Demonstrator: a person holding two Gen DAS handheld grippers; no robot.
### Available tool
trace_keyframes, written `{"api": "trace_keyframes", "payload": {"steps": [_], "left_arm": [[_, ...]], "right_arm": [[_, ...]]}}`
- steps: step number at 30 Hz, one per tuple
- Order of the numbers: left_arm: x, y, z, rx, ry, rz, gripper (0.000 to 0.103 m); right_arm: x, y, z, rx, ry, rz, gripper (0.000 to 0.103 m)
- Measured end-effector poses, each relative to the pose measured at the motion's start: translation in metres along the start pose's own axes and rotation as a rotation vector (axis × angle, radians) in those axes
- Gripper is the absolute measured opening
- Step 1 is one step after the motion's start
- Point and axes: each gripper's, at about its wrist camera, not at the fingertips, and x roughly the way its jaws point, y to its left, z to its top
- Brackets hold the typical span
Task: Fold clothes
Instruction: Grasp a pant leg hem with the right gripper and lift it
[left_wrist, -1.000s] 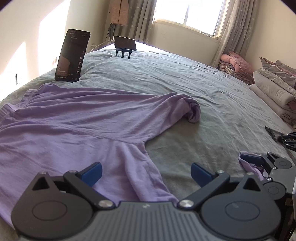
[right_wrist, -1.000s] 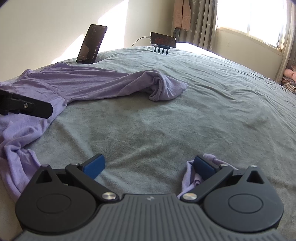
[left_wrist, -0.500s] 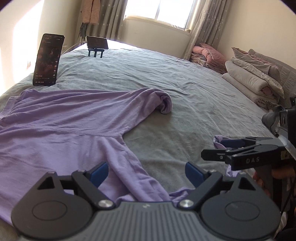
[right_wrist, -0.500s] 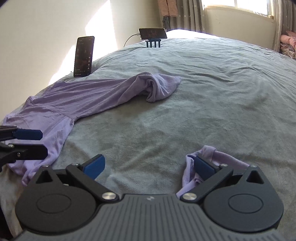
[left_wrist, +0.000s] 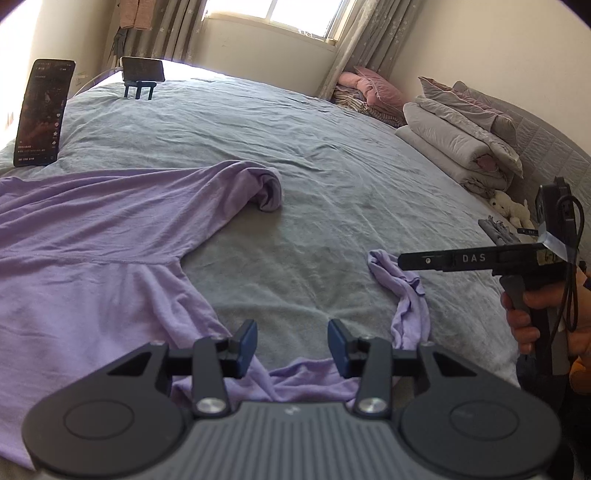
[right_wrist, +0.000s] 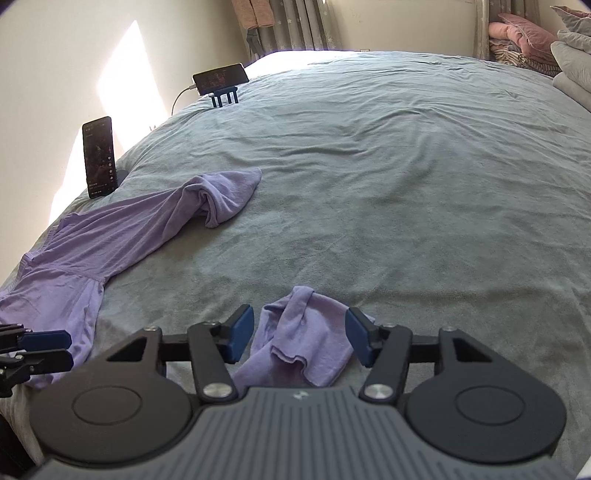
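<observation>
1 view, the left wrist's, alone shows folded bedding and "DAS" on the right gripper. Both grippers' jaws have just been closing: left gripper ungripped over the purple shirt; right's around its bunched sleeve, untouched.

claws: black arms, blue pads | silver screws | side marking (DAS)

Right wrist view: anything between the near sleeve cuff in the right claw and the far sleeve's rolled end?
Nothing: only bare grey bedspread lies between the near sleeve cuff and the far sleeve's rolled end, plain in the right wrist view.
</observation>
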Motion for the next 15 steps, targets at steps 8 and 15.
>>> {"api": "trace_keyframes", "payload": {"steps": [8, 15], "left_arm": [[0.023, -0.024, 0.007, 0.053, 0.032, -0.024, 0.043], [0.048, -0.048, 0.018, 0.115, 0.056, -0.061, 0.043]], "right_arm": [[0.012, -0.004, -0.007, -0.055, 0.002, -0.018, 0.007], [-0.015, -0.020, 0.003, -0.021, -0.068, -0.038, 0.007]]}}
